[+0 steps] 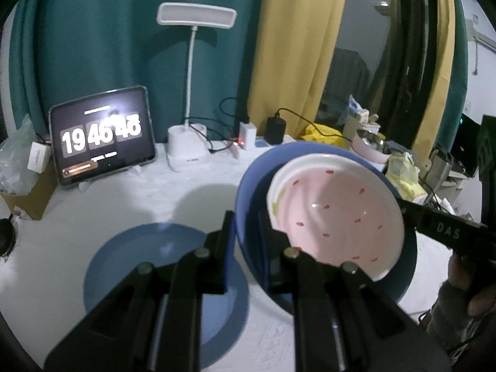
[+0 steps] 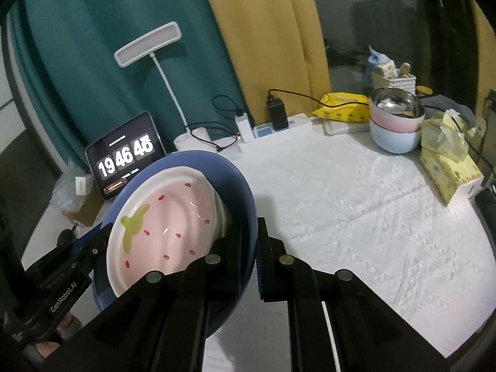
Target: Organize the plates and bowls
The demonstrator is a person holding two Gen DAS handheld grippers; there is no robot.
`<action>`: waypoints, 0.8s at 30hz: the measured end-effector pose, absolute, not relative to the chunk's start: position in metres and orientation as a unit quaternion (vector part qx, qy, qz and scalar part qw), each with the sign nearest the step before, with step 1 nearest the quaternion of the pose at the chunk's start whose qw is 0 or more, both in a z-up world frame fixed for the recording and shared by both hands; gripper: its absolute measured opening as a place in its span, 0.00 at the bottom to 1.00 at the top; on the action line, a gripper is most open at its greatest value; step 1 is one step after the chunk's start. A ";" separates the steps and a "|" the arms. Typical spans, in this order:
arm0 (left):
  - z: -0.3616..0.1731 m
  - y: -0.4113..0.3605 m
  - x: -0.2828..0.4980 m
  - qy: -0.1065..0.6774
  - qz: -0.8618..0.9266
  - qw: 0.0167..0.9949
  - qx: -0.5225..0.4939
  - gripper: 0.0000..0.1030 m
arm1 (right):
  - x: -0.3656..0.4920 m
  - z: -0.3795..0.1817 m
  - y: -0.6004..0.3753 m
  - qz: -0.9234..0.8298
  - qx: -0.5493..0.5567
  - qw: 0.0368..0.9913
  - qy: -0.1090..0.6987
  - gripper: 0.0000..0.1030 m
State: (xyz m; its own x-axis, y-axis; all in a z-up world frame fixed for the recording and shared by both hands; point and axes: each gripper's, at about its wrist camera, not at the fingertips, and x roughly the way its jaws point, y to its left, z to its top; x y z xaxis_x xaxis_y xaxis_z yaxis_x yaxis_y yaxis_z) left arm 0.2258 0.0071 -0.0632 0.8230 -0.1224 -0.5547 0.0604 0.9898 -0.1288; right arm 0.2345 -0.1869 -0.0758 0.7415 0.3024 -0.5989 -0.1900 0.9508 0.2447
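Note:
A blue plate (image 1: pixel 248 186) is held tilted above the table with a pink strawberry-pattern dish (image 1: pixel 334 210) resting in it. My left gripper (image 1: pixel 245 232) is shut on the blue plate's left rim. My right gripper (image 2: pixel 249 245) is shut on the plate's opposite rim (image 2: pixel 245 192), with the pink dish (image 2: pixel 167 223) to its left. A second blue plate (image 1: pixel 148 266) lies flat on the white cloth below my left gripper. Stacked pink and light-blue bowls (image 2: pixel 395 124) with a steel bowl inside stand at the back right.
A tablet clock (image 1: pixel 102 136), a white desk lamp (image 1: pixel 192 99), chargers and cables (image 2: pixel 276 111) line the back edge. Yellow tissue packs (image 2: pixel 449 167) and a small basket (image 2: pixel 393 80) sit at the right. A cardboard box (image 1: pixel 28 192) stands at the left.

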 end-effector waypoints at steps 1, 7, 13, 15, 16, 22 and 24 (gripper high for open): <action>-0.063 0.011 0.226 0.293 -0.046 0.954 -0.054 0.13 | 0.236 -0.075 -0.183 0.135 0.083 0.929 0.334 0.10; -0.062 0.035 0.225 0.289 -0.029 0.955 -0.063 0.13 | 0.243 -0.076 -0.159 0.148 0.071 0.926 0.340 0.10; -0.066 0.061 0.229 0.293 -0.016 0.954 -0.067 0.13 | 0.253 -0.081 -0.130 0.160 0.061 0.921 0.350 0.10; -0.068 0.071 0.229 0.294 -0.010 0.953 -0.071 0.13 | 0.256 -0.084 -0.120 0.164 0.058 0.919 0.353 0.10; -0.069 0.075 0.229 0.295 -0.008 0.953 -0.073 0.13 | 0.257 -0.085 -0.116 0.165 0.057 0.918 0.356 0.10; -0.080 0.101 0.229 0.303 0.008 0.949 -0.087 0.13 | 0.267 -0.094 -0.088 0.178 0.044 0.910 0.371 0.10; -0.083 0.109 0.228 0.306 0.014 0.947 -0.092 0.13 | 0.269 -0.097 -0.079 0.183 0.040 0.907 0.376 0.10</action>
